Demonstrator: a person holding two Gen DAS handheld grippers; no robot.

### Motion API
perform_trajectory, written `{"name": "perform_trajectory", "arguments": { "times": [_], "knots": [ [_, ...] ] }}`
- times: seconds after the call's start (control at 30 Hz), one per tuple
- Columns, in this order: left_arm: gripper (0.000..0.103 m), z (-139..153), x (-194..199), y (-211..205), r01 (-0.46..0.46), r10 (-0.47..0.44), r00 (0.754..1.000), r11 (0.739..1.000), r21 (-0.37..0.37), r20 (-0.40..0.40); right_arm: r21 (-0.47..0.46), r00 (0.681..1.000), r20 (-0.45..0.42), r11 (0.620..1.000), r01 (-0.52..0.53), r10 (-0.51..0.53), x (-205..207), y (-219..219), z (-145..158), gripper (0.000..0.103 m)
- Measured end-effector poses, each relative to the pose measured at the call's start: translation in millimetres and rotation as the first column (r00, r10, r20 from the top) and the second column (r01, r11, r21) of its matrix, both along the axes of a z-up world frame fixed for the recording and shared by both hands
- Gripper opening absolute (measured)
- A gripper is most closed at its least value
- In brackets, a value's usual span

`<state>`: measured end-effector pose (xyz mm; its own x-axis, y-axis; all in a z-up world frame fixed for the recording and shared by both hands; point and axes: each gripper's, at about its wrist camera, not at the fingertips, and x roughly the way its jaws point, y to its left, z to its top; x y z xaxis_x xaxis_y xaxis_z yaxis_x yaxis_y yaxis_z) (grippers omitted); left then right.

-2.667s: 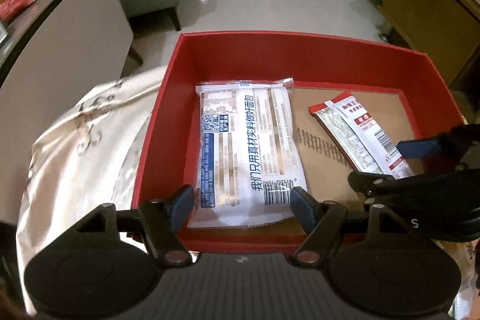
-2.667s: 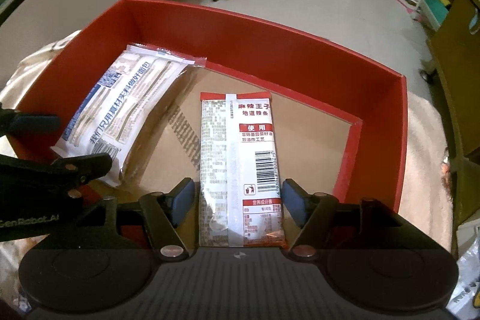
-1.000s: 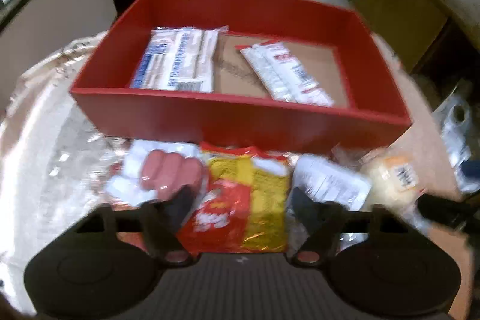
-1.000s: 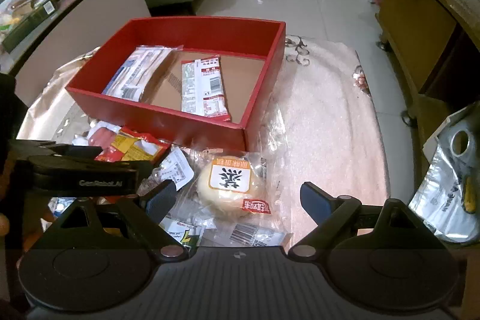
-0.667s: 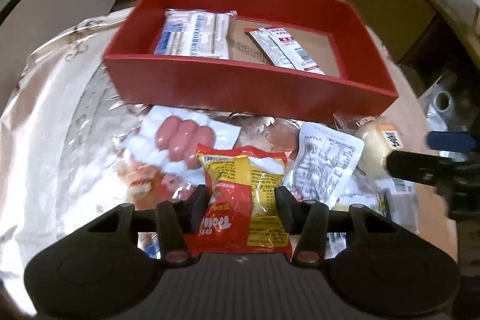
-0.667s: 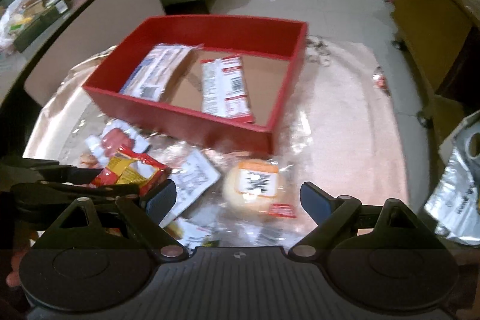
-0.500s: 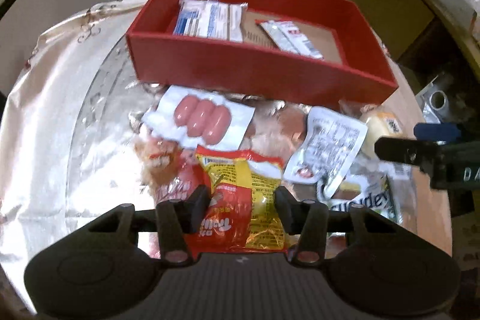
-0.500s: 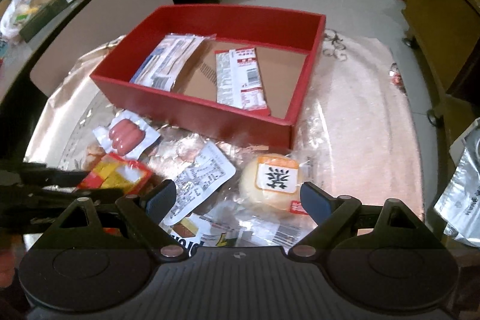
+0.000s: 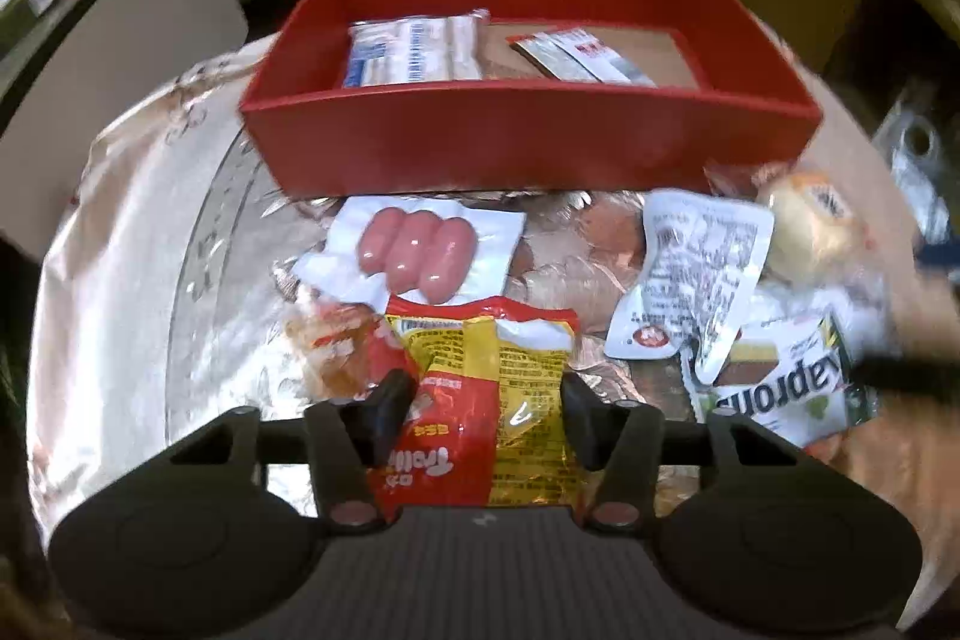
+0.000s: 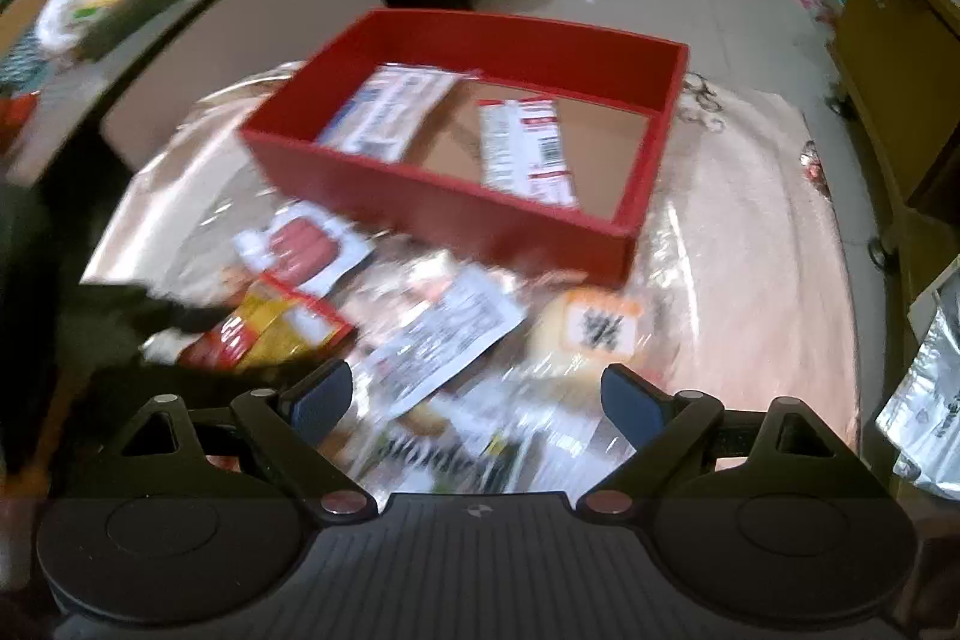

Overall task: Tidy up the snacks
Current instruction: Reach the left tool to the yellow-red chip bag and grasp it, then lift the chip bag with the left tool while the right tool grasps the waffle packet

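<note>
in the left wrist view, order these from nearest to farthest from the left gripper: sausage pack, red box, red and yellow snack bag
1. red and yellow snack bag, between the left gripper fingers.
2. sausage pack, just beyond the bag, slightly left.
3. red box, farthest, behind the loose snacks.

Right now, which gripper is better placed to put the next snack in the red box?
Left. The left gripper is already clamped on the red-and-yellow packet, facing the red box. The right gripper is open and empty above the pile.
</note>
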<state>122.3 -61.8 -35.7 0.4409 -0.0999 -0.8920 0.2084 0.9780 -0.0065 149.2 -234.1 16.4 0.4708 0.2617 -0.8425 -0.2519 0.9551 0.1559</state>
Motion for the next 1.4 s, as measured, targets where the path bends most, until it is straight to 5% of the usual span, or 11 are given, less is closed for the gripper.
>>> {"name": "perform_trajectory", "arguments": {
  "times": [0.23,0.5,0.73,0.9,1.1,1.4],
  "knots": [
    [0.044,29,-4,40,-0.088,0.092,0.995,0.989,-0.120,0.025,-0.021,0.987,-0.038,0.988,-0.156,0.155,-60,42,-17,0.096],
    [0.044,42,-9,61,-0.114,0.122,0.992,0.971,-0.209,0.024,-0.058,0.976,-0.096,0.977,-0.204,0.198,-51,82,-48,0.096],
    [0.044,40,-7,68,-0.115,0.121,0.993,0.968,-0.222,0.014,-0.183,0.920,-0.150,0.905,-0.385,0.362,-47,120,-77,0.100],
    [0.044,39,-6,73,-0.129,0.133,0.991,0.964,-0.232,0.000,-0.161,0.933,-0.149,0.923,-0.349,0.327,-45,113,-71,0.089],
    [0.044,41,-6,70,-0.122,0.127,0.992,0.964,-0.235,0.003,-0.109,0.950,-0.154,0.950,-0.291,0.273,-47,92,-61,0.086],
    [0.044,45,-5,69,-0.124,0.132,0.991,0.962,-0.243,0.015,-0.004,0.978,-0.045,0.979,-0.203,0.203,-40,74,-24,0.085]
  ]
}}
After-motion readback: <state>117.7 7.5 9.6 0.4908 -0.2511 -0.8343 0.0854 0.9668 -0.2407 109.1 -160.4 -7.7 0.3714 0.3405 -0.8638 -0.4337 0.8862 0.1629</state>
